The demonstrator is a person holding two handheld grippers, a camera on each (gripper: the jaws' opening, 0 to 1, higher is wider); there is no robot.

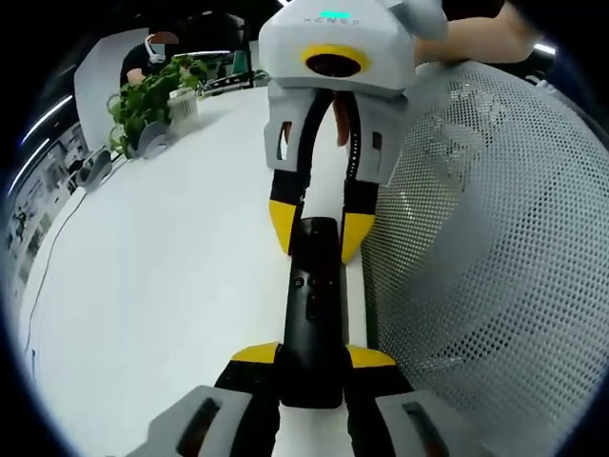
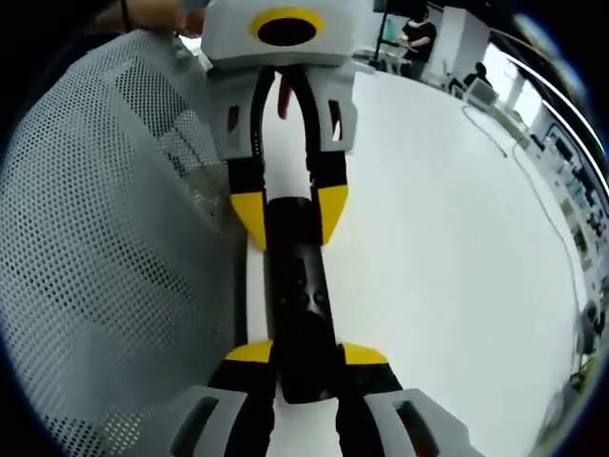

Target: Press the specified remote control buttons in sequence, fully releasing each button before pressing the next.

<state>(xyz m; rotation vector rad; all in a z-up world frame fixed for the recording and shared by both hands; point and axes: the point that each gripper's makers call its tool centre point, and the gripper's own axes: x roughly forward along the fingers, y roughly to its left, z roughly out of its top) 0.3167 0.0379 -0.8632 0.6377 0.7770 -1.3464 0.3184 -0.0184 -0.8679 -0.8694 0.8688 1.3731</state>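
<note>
A slim black remote control [image 1: 312, 295] [image 2: 300, 286] with small buttons on its face lies lengthwise on the white table [image 1: 162, 267], held at both ends. My left gripper [image 1: 312, 357] is shut on its near end, yellow tips pressed to both sides. My right gripper [image 1: 320, 230] comes in from the top of the left gripper view and clamps the far end. In the right gripper view, my right gripper [image 2: 306, 355] grips the near end and the left gripper [image 2: 290, 214] holds the other end.
A white mesh basket [image 1: 495, 238] [image 2: 105, 248] stands close beside the remote. A leafy green plant [image 1: 147, 100] and a seated person are at the table's far end. A thin cable [image 2: 533, 181] runs along the table's other edge.
</note>
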